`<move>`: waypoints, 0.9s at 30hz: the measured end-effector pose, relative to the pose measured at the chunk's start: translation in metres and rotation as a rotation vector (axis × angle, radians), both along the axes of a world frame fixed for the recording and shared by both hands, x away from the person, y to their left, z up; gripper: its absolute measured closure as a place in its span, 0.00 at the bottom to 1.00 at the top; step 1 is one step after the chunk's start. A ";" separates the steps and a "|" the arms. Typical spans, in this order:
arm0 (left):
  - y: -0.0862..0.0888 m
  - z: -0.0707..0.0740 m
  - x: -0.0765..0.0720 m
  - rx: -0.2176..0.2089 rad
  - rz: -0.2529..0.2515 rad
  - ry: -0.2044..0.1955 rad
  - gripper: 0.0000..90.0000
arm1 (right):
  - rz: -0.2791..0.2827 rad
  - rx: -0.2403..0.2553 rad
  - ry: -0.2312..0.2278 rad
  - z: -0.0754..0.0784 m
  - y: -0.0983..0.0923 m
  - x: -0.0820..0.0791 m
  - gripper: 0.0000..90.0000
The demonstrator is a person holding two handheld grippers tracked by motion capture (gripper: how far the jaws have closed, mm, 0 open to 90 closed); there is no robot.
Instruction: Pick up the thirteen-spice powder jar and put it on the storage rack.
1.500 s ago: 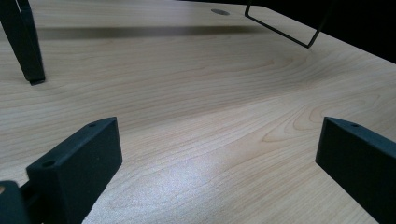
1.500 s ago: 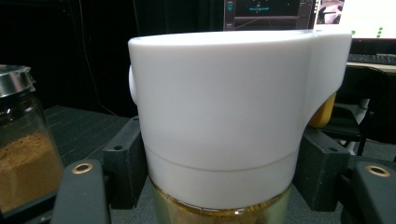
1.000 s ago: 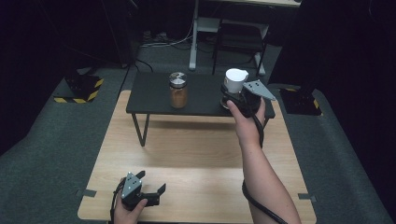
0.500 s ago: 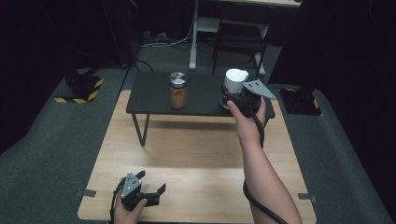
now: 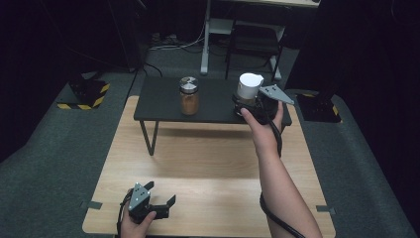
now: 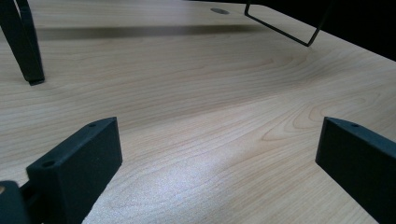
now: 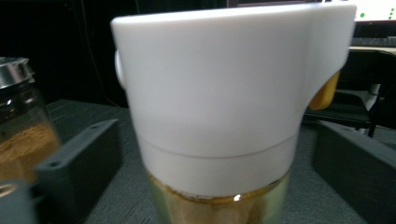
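Observation:
A glass jar with a tall white lid (image 5: 248,87) stands on the right part of a low black table (image 5: 158,101). My right gripper (image 5: 246,104) reaches it from the near side with one jaw on each side of the jar's base. In the right gripper view the white-lidded jar (image 7: 219,116) holds brown powder, and a gap shows between it and each jaw, so the right gripper (image 7: 215,154) is open. My left gripper (image 5: 160,192) rests open near the front edge of the wooden table (image 5: 208,158), with bare wood between the jaws of the left gripper (image 6: 219,140).
A second jar with a metal lid and brown powder (image 5: 188,95) stands mid-left on the black table, about a hand's width from the white-lidded one; this metal-lidded jar (image 7: 18,130) is at the left edge of the right gripper view. The black table's thin legs (image 6: 28,51) rest on the wood.

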State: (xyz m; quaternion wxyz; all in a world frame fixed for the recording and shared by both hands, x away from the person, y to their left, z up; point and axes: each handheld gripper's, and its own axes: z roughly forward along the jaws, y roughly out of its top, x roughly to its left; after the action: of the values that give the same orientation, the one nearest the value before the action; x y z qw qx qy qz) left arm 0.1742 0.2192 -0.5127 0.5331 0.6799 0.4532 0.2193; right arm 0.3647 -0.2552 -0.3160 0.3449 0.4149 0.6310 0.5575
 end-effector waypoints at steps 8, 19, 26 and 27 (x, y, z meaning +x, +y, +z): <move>-0.001 0.001 0.000 0.010 -0.004 -0.001 0.01 | 0.025 0.001 -0.025 0.001 -0.008 -0.008 0.00; -0.002 0.001 0.000 0.018 -0.004 -0.007 0.01 | 0.056 0.025 -0.052 -0.003 -0.024 -0.027 0.00; -0.005 0.002 0.000 0.036 -0.006 -0.007 0.01 | 0.091 0.026 -0.065 -0.005 -0.033 -0.041 0.00; -0.005 0.002 0.000 0.036 -0.006 -0.007 0.01 | 0.096 0.026 -0.067 -0.005 -0.034 -0.043 0.00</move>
State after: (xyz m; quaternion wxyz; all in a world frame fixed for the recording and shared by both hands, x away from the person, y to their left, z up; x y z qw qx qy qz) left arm 0.1741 0.2145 -0.5104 0.5230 0.6899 0.4456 0.2281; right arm 0.3219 -0.2894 -0.3213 0.3330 0.3697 0.6310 0.5952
